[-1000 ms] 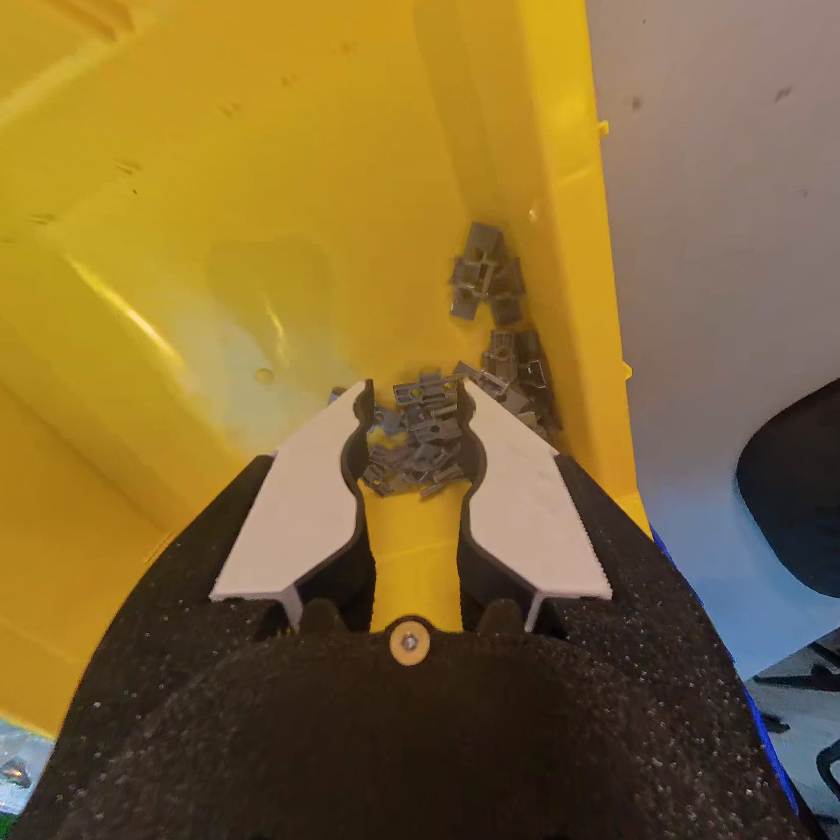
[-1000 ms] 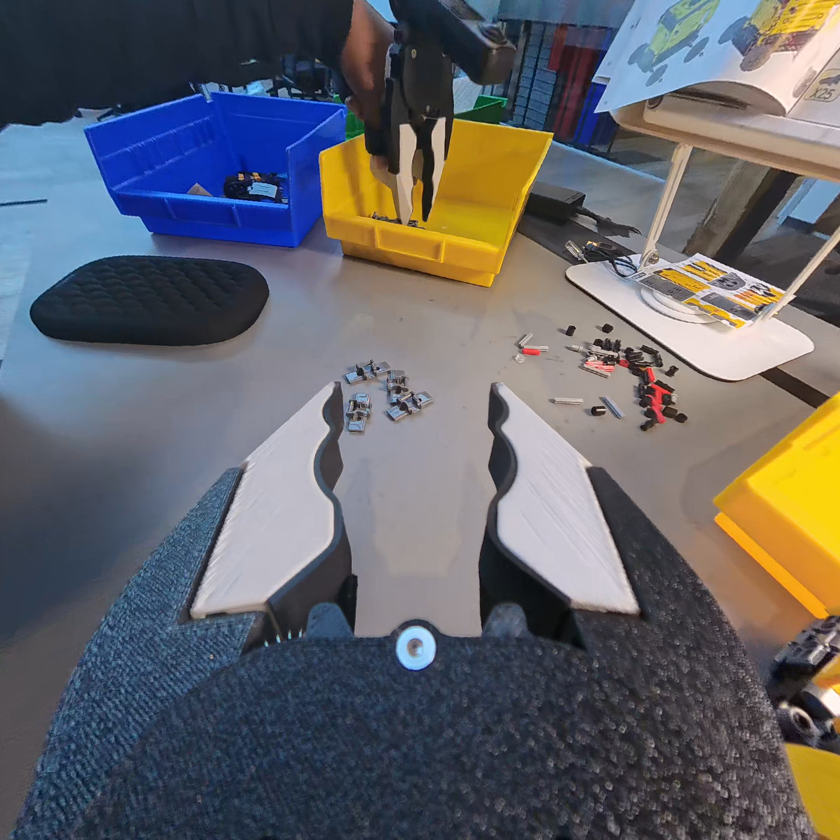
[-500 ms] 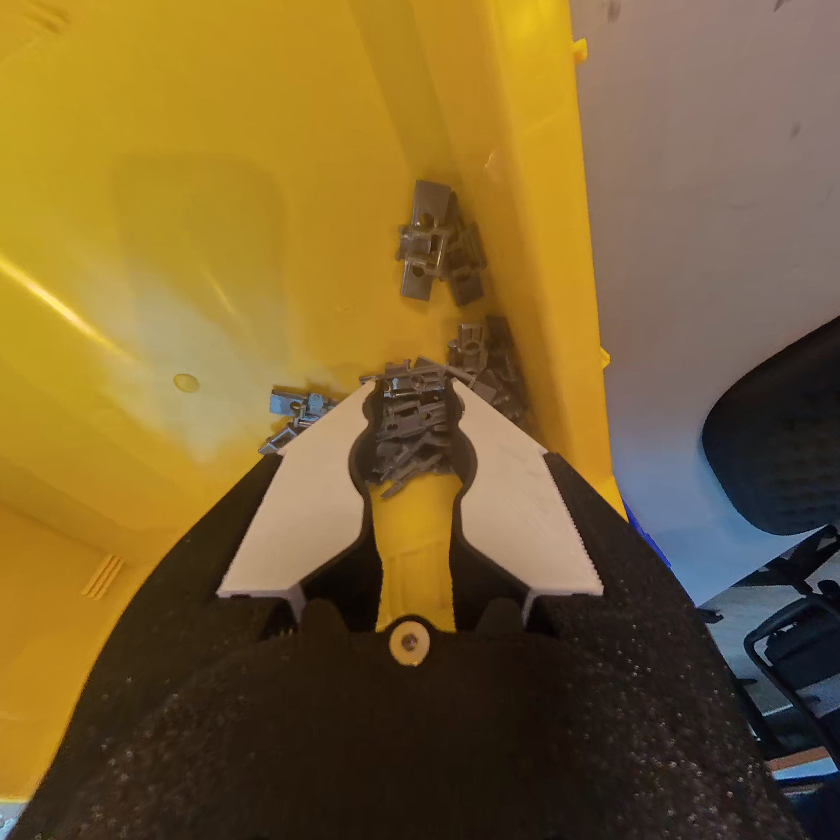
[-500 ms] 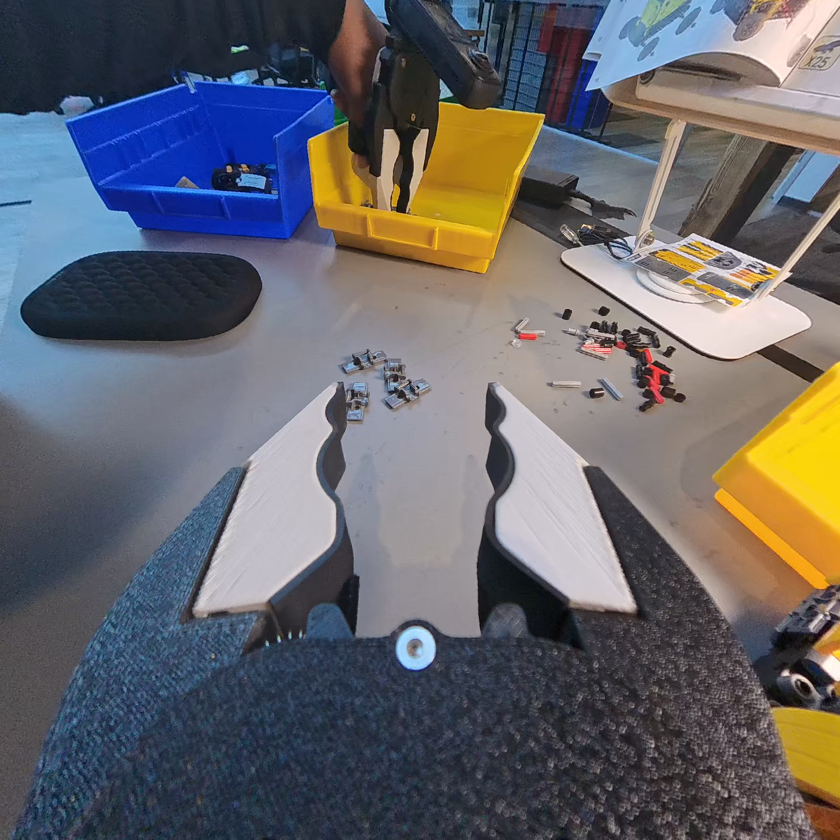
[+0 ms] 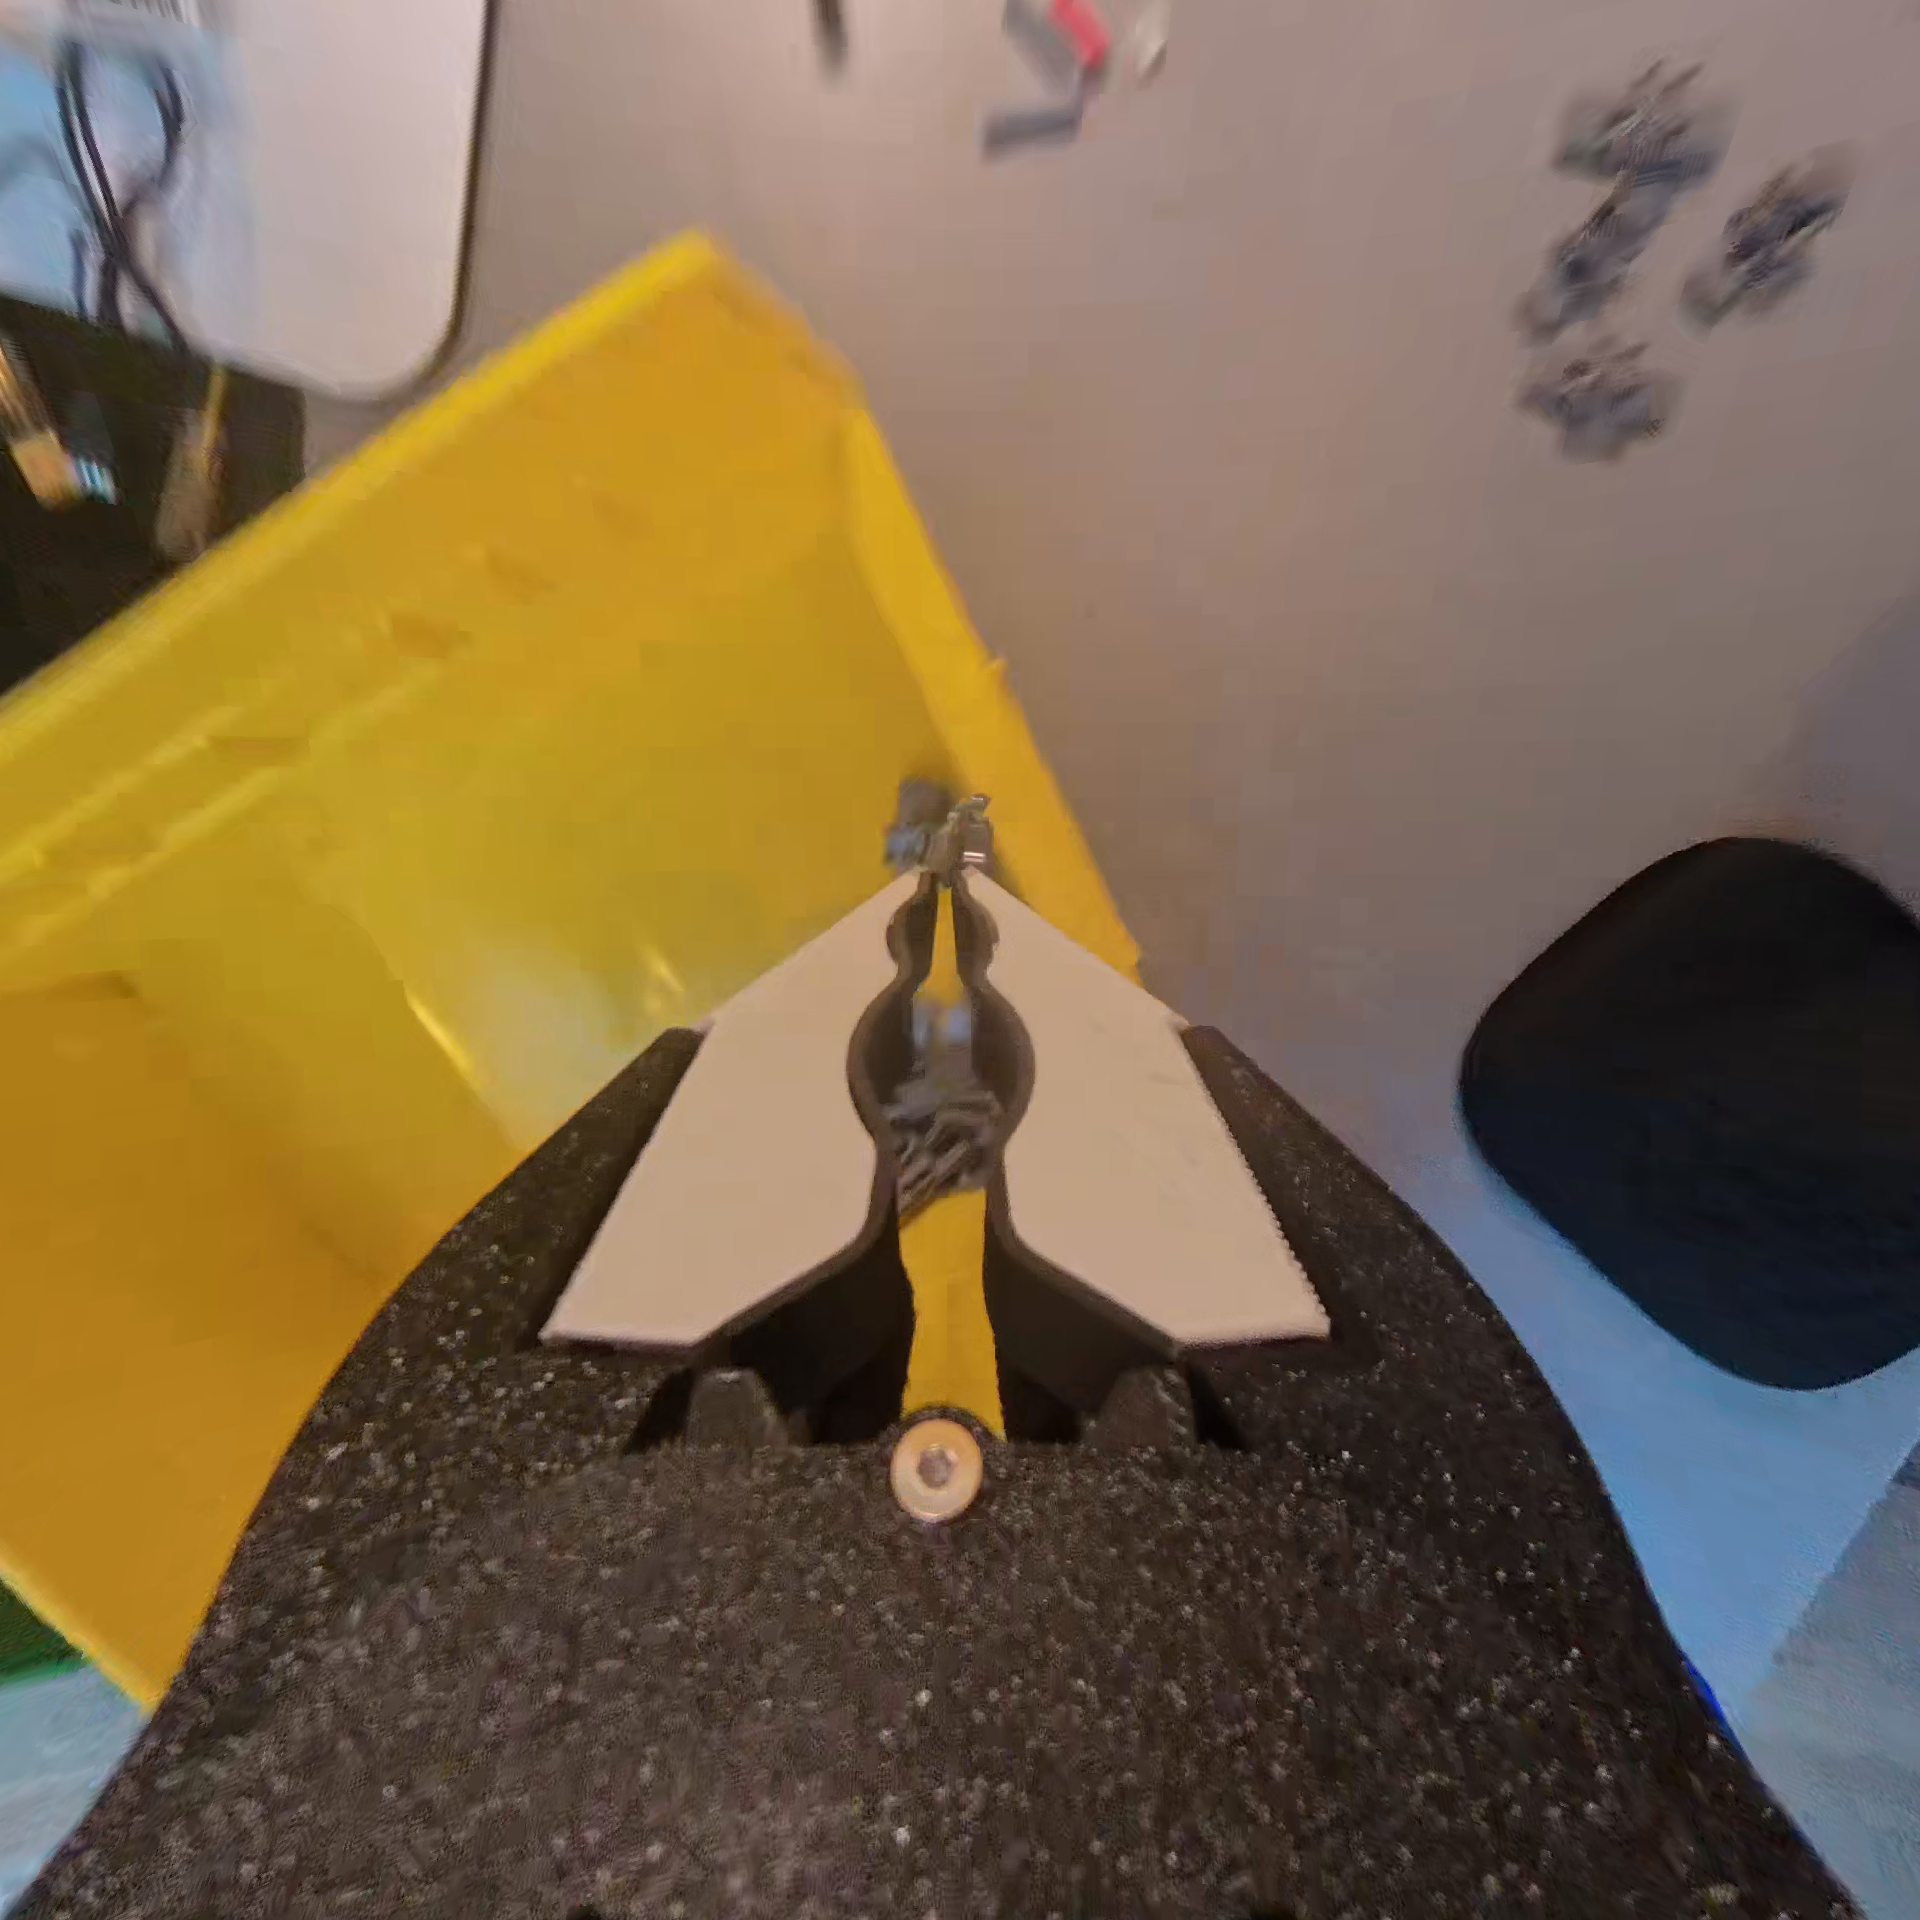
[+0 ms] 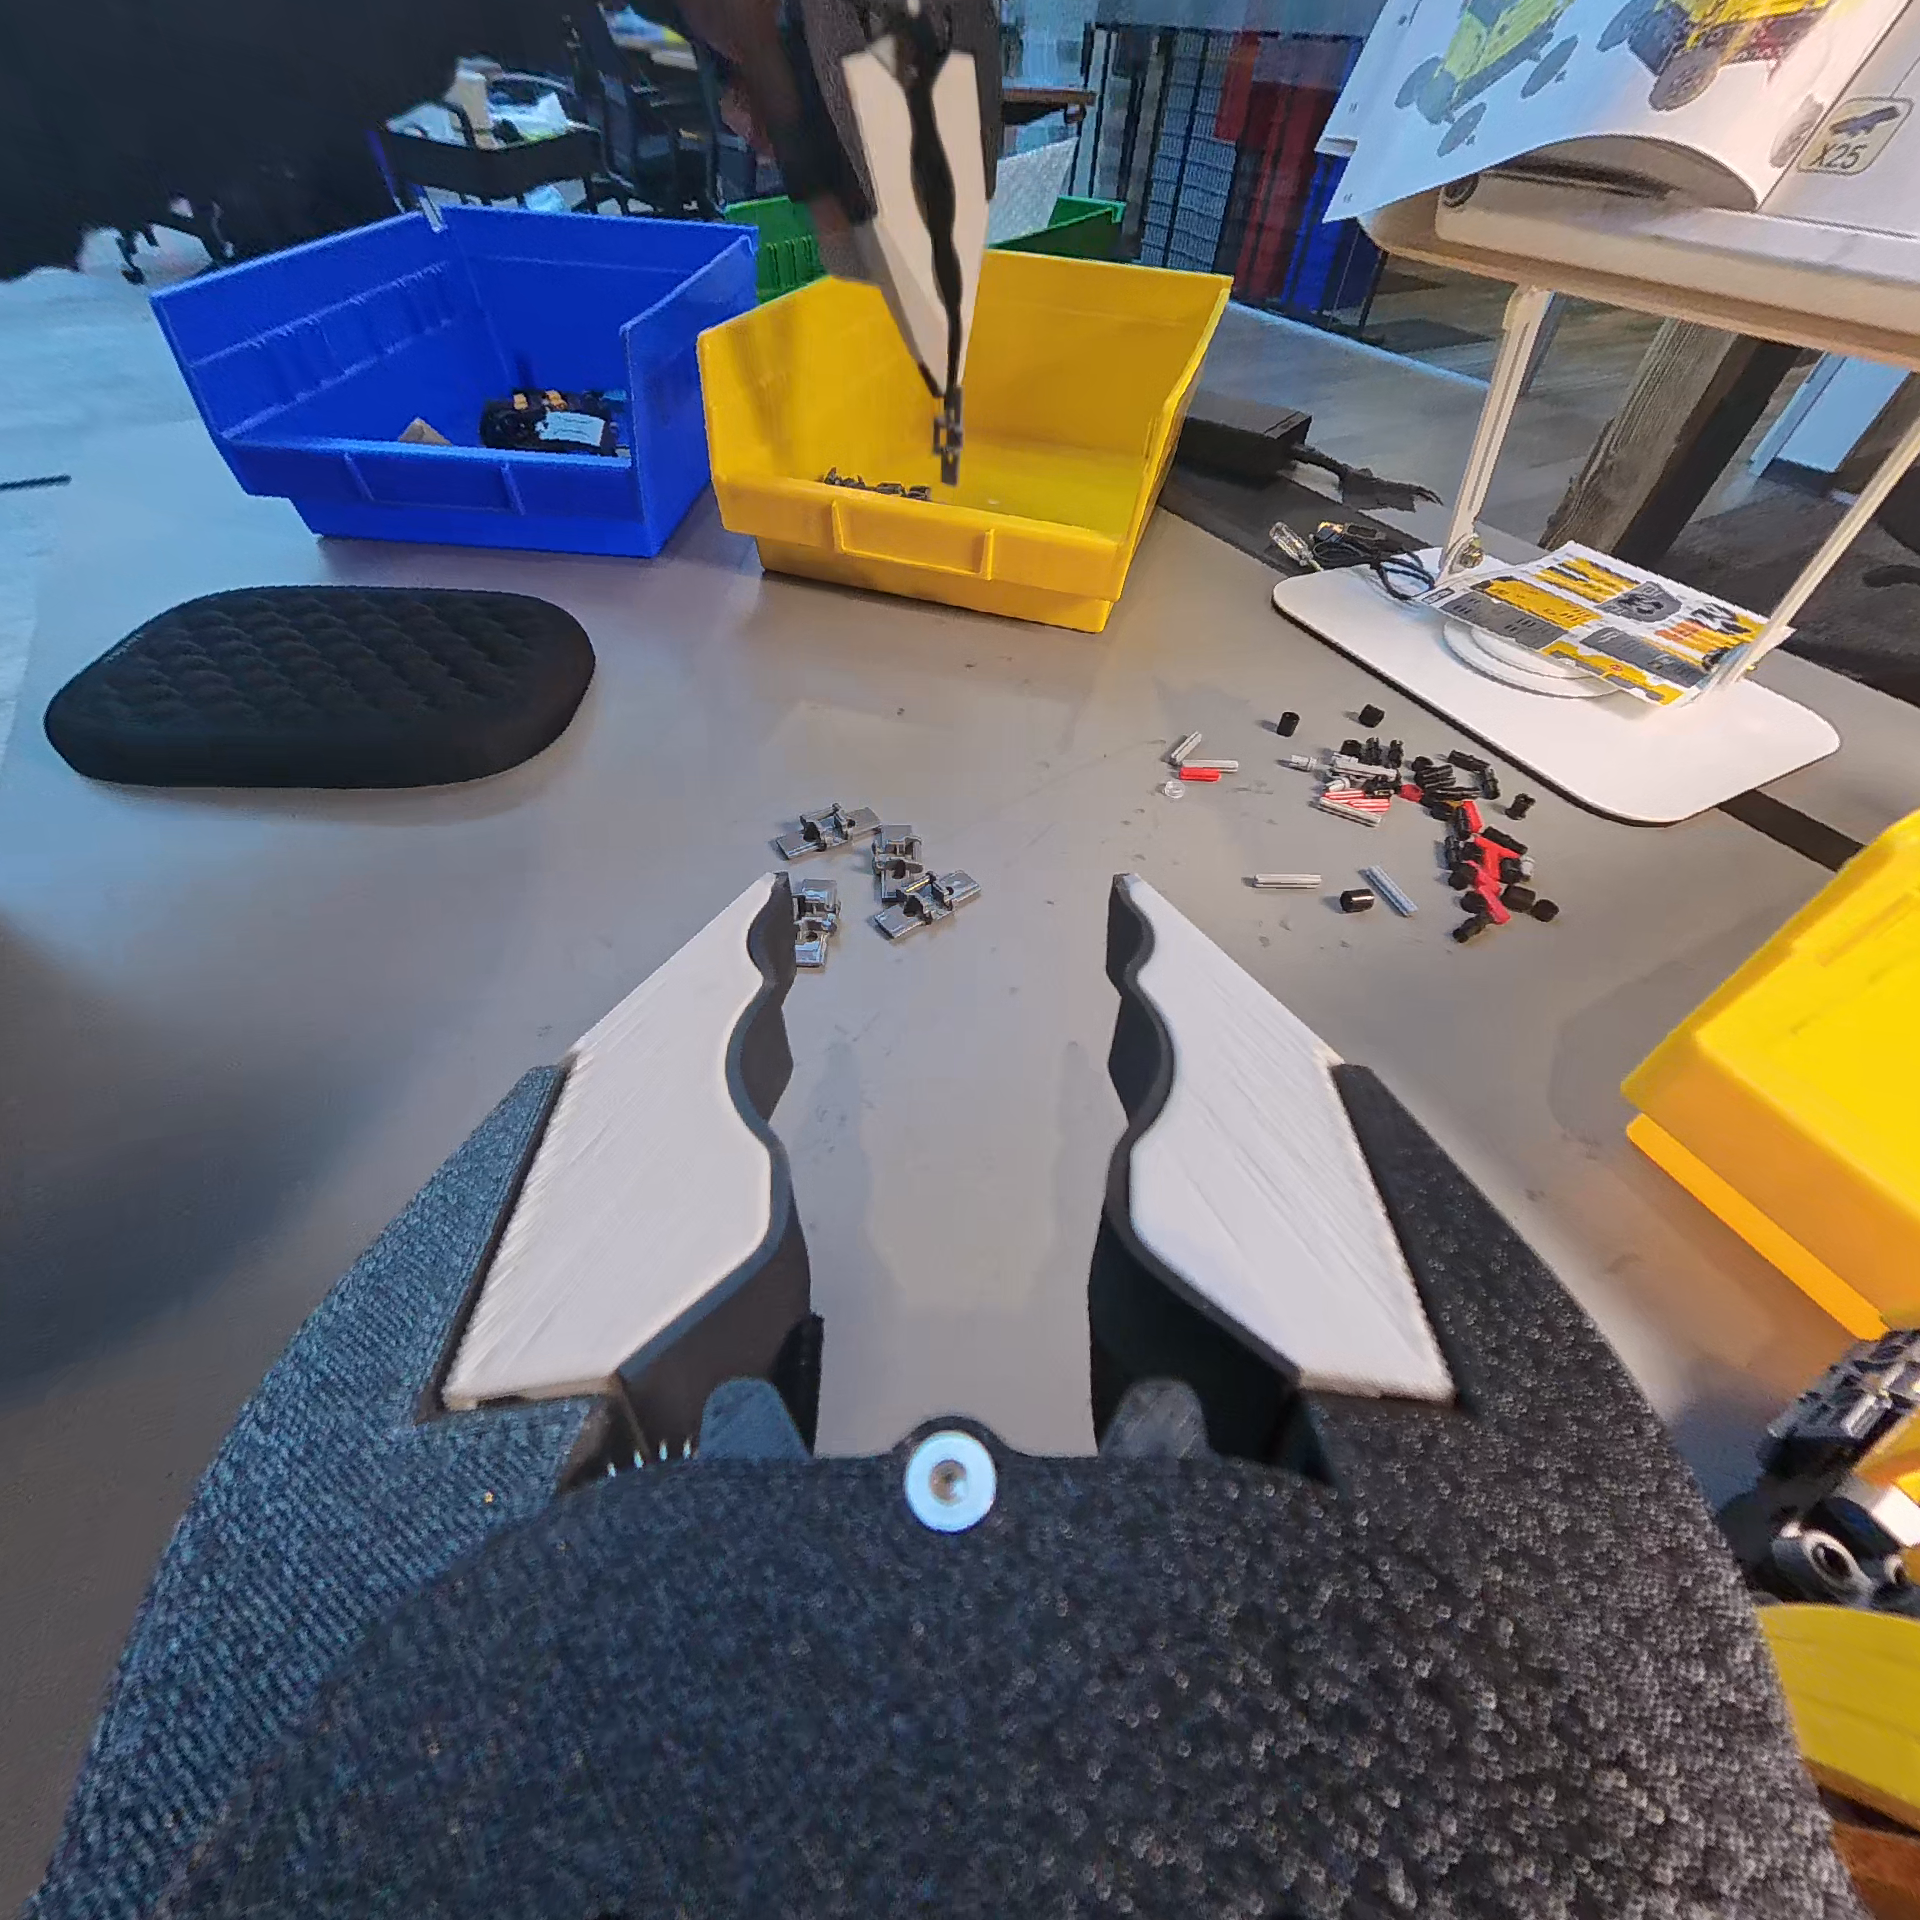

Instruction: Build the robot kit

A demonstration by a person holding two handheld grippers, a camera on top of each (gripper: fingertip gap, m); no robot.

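My left gripper (image 5: 940, 878) is shut on a small grey track link piece (image 5: 935, 831) and holds it in the air above the yellow bin (image 5: 436, 748). The right wrist view shows the same gripper (image 6: 948, 400) with the piece (image 6: 948, 447) hanging from its tips over that bin (image 6: 904, 540), where more grey pieces (image 6: 873, 483) lie. My right gripper (image 6: 945, 894) is open and empty, low over the grey table (image 6: 665, 790), just short of a cluster of grey track pieces (image 6: 883, 868).
A blue bin (image 6: 436, 374) stands left of the yellow one, a black cushioned pad (image 6: 312, 681) in front of it. Small black, red and grey pins (image 6: 1434, 821) lie to the right, by a white stand base (image 6: 1621, 748). Another yellow bin (image 6: 1797, 1070) is at the right edge. Some 30 centimeters of space lies between my two pairs of fingers.
My left gripper closed on a grey piece in the bin's pile and lifted up out of the bin. My right gripper stayed open over the table.
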